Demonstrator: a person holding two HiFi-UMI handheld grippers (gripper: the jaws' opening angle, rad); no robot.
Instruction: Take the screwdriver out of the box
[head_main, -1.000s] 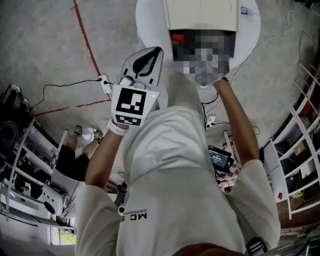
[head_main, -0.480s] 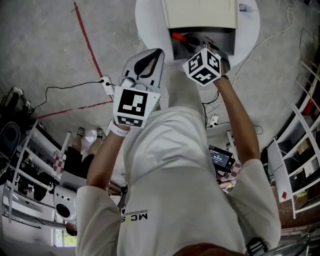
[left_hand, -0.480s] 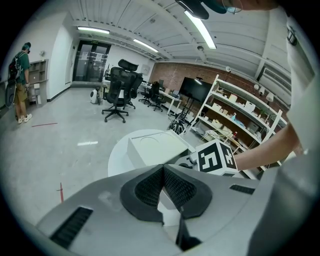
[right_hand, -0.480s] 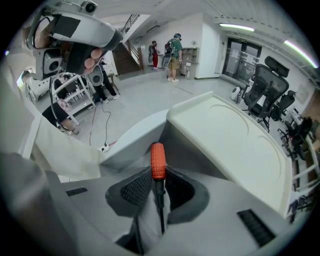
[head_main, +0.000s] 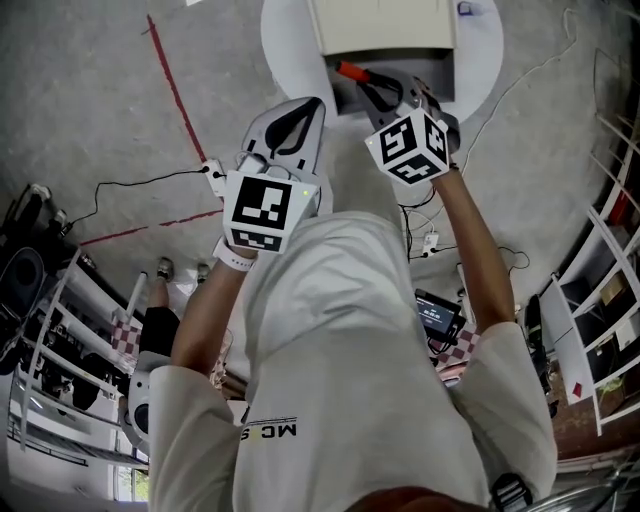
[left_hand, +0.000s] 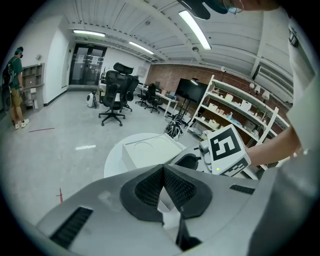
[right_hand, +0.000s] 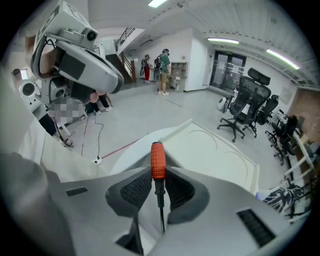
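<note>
My left gripper (head_main: 298, 118) hangs just off the near left edge of the round table (head_main: 284, 42). Its jaws are pressed together with nothing between them, which its own view (left_hand: 163, 172) shows plainly. I judge it is parked there only to leave the box mouth free for the other hand.

The cream box (head_main: 380, 28) sits toward the far edge of the table, with its opening facing me.

My right gripper (head_main: 397, 92) is at that opening and pinches the screwdriver (head_main: 352, 72). In its own view the jaws (right_hand: 159, 184) clamp where the orange handle (right_hand: 158, 159) meets the shank. The handle stands out past the fingertips and the blade runs back toward the camera. A grip that low on the handle should keep the tool from swinging as it lifts.

From the head view the handle lies over the near left part of the opening. I cannot say for certain that the blade tip has cleared the box wall. I judge the extraction nearly done, needing a pull toward me.
</note>
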